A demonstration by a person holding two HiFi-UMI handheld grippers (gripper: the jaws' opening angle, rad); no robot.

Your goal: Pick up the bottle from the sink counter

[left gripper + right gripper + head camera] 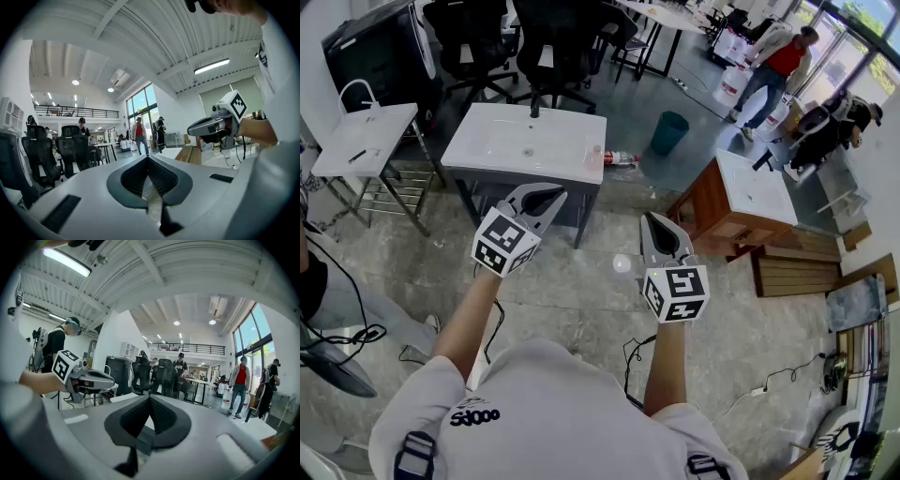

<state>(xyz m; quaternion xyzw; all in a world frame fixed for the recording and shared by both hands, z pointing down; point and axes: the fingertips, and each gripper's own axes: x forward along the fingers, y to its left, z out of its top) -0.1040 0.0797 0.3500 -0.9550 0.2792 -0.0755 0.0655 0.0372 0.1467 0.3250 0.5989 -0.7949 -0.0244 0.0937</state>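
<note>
A small clear bottle (597, 159) stands on the right edge of the white sink counter (502, 141), straight ahead in the head view. My left gripper (551, 199) is held in the air short of the counter's front edge, its jaws shut and empty. My right gripper (654, 223) hangs over the floor to the right, also shut with nothing in it. The left gripper view shows its closed jaws (148, 160) pointing level across the room, with the right gripper (212, 127) beside it. The right gripper view shows its closed jaws (150, 400) and the left gripper (91, 379). Neither gripper view shows the bottle.
Another bottle (623, 158) lies on the floor just right of the counter, by a teal bin (669, 131). A second white sink stand (366, 139) is at left, a wooden vanity (748, 199) at right. Office chairs (551, 47) stand behind; people (778, 61) are far right.
</note>
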